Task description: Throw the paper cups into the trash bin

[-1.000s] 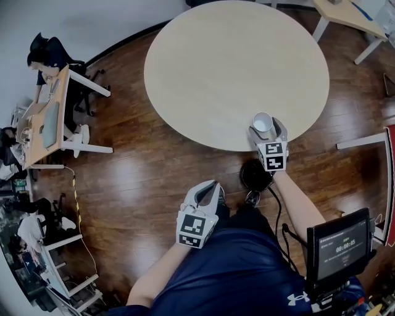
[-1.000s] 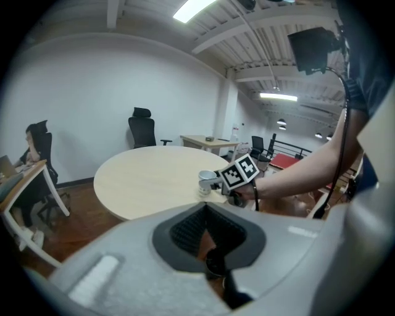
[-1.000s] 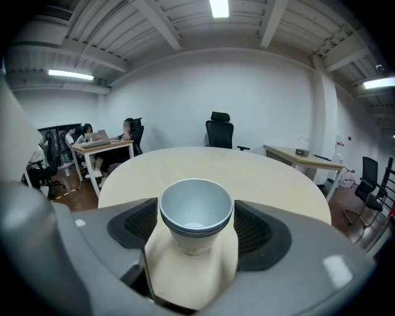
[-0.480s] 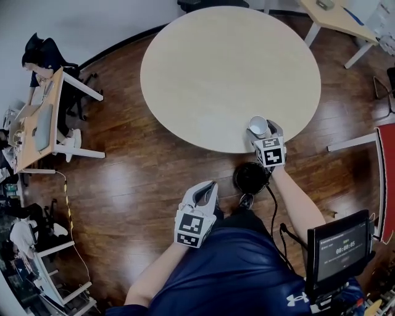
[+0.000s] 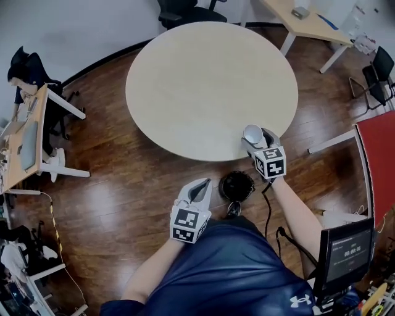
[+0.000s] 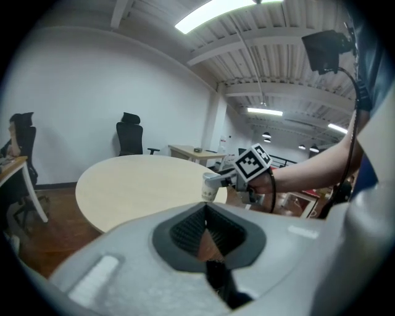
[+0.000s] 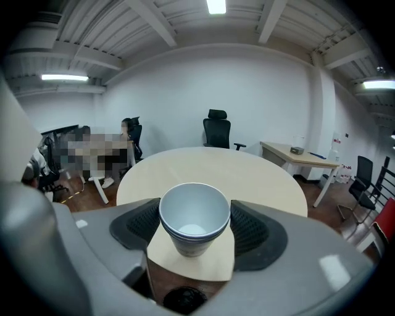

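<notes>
A stack of white paper cups (image 5: 252,133) (image 7: 194,216) stands upright between the pads of my right gripper (image 5: 254,137) (image 7: 195,227) at the near edge of the round table (image 5: 203,86). Both pads press on the cups' sides, so this gripper is shut on them. The round black trash bin (image 5: 237,184) (image 7: 185,299) stands on the floor just below and nearer to me. My left gripper (image 5: 200,187) (image 6: 205,213) hangs low over the floor left of the bin, shut and holding nothing. The left gripper view shows the paper cups (image 6: 209,187) from the side.
Wooden floor surrounds the table. Desks with a seated person (image 5: 24,74) line the left wall. A black office chair (image 5: 179,12) and a light desk (image 5: 308,21) stand behind the table. A red panel (image 5: 376,154) is at the right, a small monitor (image 5: 345,256) by my right arm.
The right gripper's jaws have drawn in onto the cups, and it now sits closer to the table's near edge above the bin. The left gripper has barely moved.
</notes>
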### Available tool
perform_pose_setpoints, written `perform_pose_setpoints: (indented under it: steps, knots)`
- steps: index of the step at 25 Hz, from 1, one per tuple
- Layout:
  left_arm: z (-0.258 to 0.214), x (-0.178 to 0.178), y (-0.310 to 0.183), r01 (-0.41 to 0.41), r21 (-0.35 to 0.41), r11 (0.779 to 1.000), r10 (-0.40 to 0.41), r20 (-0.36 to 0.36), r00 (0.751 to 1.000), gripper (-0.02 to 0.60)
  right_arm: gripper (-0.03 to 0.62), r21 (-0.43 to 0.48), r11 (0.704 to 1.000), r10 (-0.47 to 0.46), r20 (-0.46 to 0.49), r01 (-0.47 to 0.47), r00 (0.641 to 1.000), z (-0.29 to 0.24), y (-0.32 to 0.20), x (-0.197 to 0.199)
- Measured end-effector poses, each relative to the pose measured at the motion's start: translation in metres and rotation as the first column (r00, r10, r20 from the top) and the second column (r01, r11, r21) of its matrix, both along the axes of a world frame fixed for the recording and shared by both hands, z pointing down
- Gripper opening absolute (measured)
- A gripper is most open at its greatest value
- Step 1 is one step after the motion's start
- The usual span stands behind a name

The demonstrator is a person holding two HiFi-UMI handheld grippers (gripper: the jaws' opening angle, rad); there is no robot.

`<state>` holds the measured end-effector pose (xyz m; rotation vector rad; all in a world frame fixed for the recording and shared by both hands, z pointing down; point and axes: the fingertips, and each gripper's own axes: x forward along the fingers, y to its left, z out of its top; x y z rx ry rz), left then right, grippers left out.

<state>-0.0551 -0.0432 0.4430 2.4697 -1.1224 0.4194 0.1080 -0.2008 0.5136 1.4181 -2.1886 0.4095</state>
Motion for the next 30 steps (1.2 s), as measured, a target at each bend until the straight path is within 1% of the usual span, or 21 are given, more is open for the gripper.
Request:
perform_pose_setpoints:
  steps: [4, 7, 9, 12, 14, 16, 19, 21, 23, 26, 30]
  knots:
    - [0.0, 0.01, -0.004, -0.067, -0.004, 0.998, 0.067, -0.023, 0.997, 0.005, 0.359, 0.017, 1.0, 0.01, 0.049, -0.011, 0.999, -0.025, 0.021, 0.012]
    - [0.007, 0.024, -0.008, -0.132, -0.015, 0.991, 0.132, -0.04, 0.99, 0.004, 0.359, 0.031, 0.999, 0.029, 0.042, -0.03, 0.999, -0.03, 0.035, 0.03]
    - [0.01, 0.035, -0.002, -0.185, -0.027, 0.982, 0.183, -0.055, 0.981, 0.004, 0.359, 0.028, 0.997, 0.072, 0.013, -0.072, 0.997, -0.029, 0.052, 0.051]
    - [0.016, 0.055, 0.011, -0.266, -0.047, 0.963, 0.263, -0.07, 0.962, 0.005, 0.359, -0.005, 0.986, 0.169, -0.004, -0.169, 0.986, -0.022, 0.09, 0.087]
    - [0.019, 0.064, 0.014, -0.298, -0.055, 0.953, 0.295, -0.064, 0.953, 0.004, 0.359, -0.028, 0.976, 0.218, 0.0, -0.218, 0.976, -0.014, 0.11, 0.104]
    - [0.022, 0.067, 0.017, -0.317, -0.066, 0.946, 0.314, -0.053, 0.948, 0.005, 0.359, -0.05, 0.967, 0.251, 0.003, -0.251, 0.968, -0.005, 0.129, 0.112]
    - [0.023, 0.062, 0.024, -0.321, -0.072, 0.944, 0.319, -0.035, 0.947, 0.005, 0.359, -0.072, 0.96, 0.272, 0.011, -0.271, 0.962, 0.008, 0.151, 0.113]
    - [0.025, 0.059, 0.03, -0.315, -0.064, 0.947, 0.315, -0.016, 0.949, 0.005, 0.359, -0.084, 0.96, 0.269, 0.017, -0.267, 0.963, 0.019, 0.162, 0.11]
    - [0.027, 0.065, 0.034, -0.297, -0.073, 0.952, 0.299, 0.013, 0.954, 0.004, 0.359, -0.103, 0.963, 0.251, 0.016, -0.248, 0.968, 0.035, 0.168, 0.114]
    - [0.029, 0.084, 0.042, -0.234, -0.118, 0.965, 0.242, 0.053, 0.969, 0.005, 0.359, -0.138, 0.975, 0.179, 0.023, -0.174, 0.984, 0.067, 0.173, 0.12]
    - [0.038, 0.079, 0.067, -0.152, -0.159, 0.975, 0.167, 0.086, 0.982, 0.005, 0.359, -0.157, 0.985, 0.073, 0.038, -0.066, 0.997, 0.097, 0.183, 0.096]
